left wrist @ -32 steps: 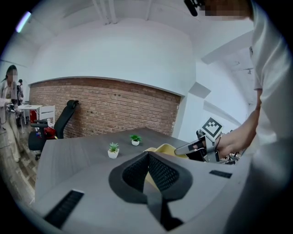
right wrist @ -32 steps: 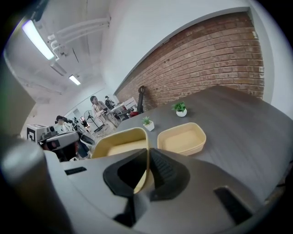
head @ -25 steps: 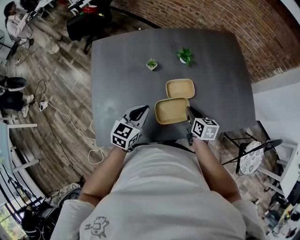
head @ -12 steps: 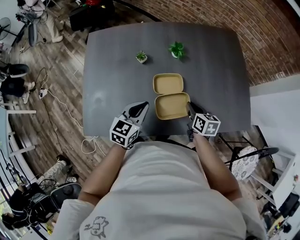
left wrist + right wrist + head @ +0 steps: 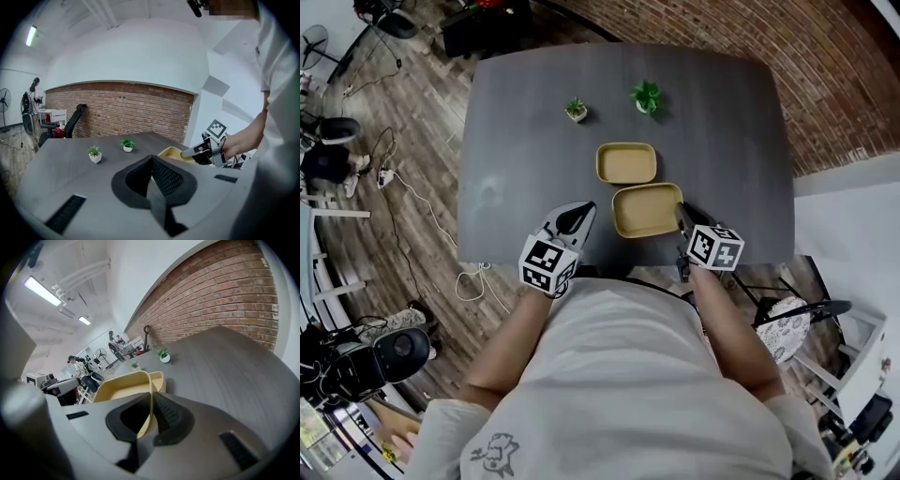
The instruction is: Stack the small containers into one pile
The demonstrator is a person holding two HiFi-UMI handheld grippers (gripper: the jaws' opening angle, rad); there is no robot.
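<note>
2 claws are closed: the right claw [image 5: 680, 212] pinches the rim of the nearer container [image 5: 645, 211] on the desk [image 5: 722, 112]; the left claw [image 5: 575, 218] holds nothing.

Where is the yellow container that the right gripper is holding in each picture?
Head view: the held container sits just right of centre, nearer the person than the other container, with its right rim in the right gripper.
Left gripper view: only a yellow corner shows, right of centre.
Right gripper view: centre-left, its wall pinched between the jaws.
Shared landmark: the bigger potted plant.
</note>
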